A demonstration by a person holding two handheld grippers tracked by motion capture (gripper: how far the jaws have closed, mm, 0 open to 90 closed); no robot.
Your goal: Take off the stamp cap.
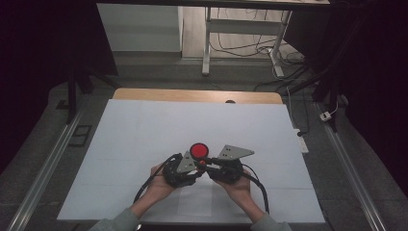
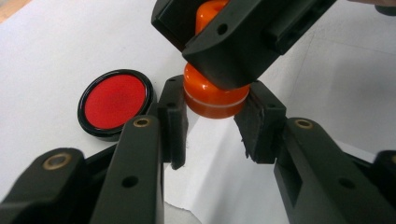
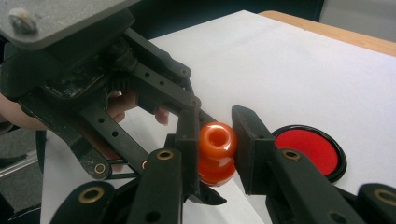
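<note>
In the high view the left gripper (image 1: pixel 198 169) and the right gripper (image 1: pixel 206 166) meet tip to tip near the front of the white sheet (image 1: pixel 144 139) that covers the table, each held in one hand; a small orange knob (image 1: pixel 202 163) shows as a speck where the jaws come together, with a round red disc with a black rim (image 1: pixel 198 150) lying on the sheet just beyond them. From here the knob is too small and too covered by the jaws to tell how it is gripped. In the left gripper view the orange knob (image 2: pixel 212 95) hangs just ahead of the camera; its wider lower part sits between the left gripper's (image 2: pixel 212 126) two pads, which press on its sides, so this gripper is closed on the knob. The right gripper (image 2: pixel 219 37) comes in from above and covers most of the knob's upper part. The red disc (image 2: pixel 115 101) lies flat on the sheet to the left, apart from the knob. In the right gripper view the knob (image 3: pixel 215 151) stands between the right gripper's (image 3: pixel 215 140) pads, clamped at its upper bulge with its hollow top facing the camera; the left gripper (image 3: pixel 196 154) reaches in from the left and its jaw hides the knob's lower edge. The red disc (image 3: pixel 310 151) is partly cut off behind the right-hand jaw.
</note>
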